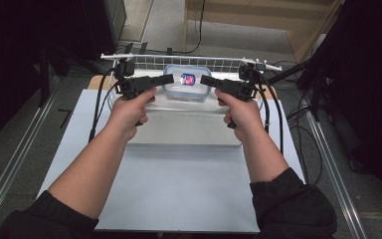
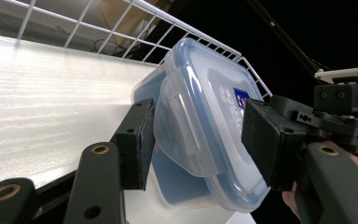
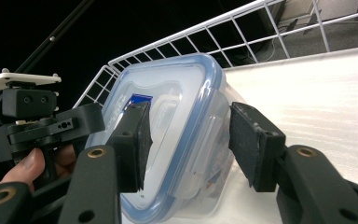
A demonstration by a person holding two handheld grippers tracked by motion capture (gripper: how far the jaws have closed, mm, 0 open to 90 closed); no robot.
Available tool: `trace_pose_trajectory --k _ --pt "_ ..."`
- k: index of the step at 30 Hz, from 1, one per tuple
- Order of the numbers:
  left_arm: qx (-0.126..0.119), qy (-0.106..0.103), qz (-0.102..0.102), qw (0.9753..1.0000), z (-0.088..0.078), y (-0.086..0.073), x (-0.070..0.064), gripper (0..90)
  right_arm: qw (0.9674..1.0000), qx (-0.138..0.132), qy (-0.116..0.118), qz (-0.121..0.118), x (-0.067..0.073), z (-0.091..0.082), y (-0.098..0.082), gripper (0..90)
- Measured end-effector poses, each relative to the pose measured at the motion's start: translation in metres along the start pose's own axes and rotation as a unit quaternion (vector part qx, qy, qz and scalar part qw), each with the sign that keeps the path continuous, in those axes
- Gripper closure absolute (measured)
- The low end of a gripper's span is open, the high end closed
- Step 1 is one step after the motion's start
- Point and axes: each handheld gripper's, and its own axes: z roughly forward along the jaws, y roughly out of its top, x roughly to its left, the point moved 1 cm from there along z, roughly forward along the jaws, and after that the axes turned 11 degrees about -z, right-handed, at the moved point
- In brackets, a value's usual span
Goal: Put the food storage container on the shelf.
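Plastic box w/ snap lid: light, stiff, slippery. Grab side flaps. Left gripper & right gripper straddle a flap each, pads loose, not squeezing.

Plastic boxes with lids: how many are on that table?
1. The clear lidded box sits at the table's far edge, before the wire rack, between the two grippers. Others may be hidden.

A white surface is backed by a white wire rack, flanked by metal rails on grey floor, with black drapes and wooden furniture behind.
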Motion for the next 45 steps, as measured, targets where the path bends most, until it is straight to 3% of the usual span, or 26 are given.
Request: trace_pose_trajectory --k 10,22,29,32,35,38,45 --pt "-0.007 0.008 0.002 0.9999 0.0 0.001 0.001 43.5 1.0 0.003 -0.009 0.001 -0.001 0.002 0.001 46.4" --pt "-0.028 0.02 0.029 0.999 -0.013 0.002 -0.006 37.8 0.9993 -0.006 -0.028 -0.023 0.002 -0.006 0.004 39.1" --pt "-0.041 0.053 0.071 0.9952 -0.02 -0.005 -0.011 33.6 0.9977 -0.011 -0.041 -0.052 0.007 -0.014 0.003 37.3" --pt "-0.048 0.054 0.073 0.9947 -0.024 -0.009 -0.01 32.8 0.9968 -0.013 -0.046 -0.063 0.011 -0.019 0.001 37.3" --pt "-0.053 0.071 0.093 0.9917 -0.028 -0.013 -0.011 32.3 0.9958 -0.016 -0.054 -0.072 0.014 -0.024 -0.001 37.4" --pt "-0.055 0.073 0.095 0.9913 -0.033 -0.016 -0.01 32.2 0.9928 -0.007 -0.066 -0.1 0.019 -0.028 -0.005 37.4" --pt "-0.062 0.079 0.121 0.9875 -0.044 -0.029 -0.01 32.6 0.9889 -0.014 -0.079 -0.125 0.025 -0.037 -0.015 37.3"
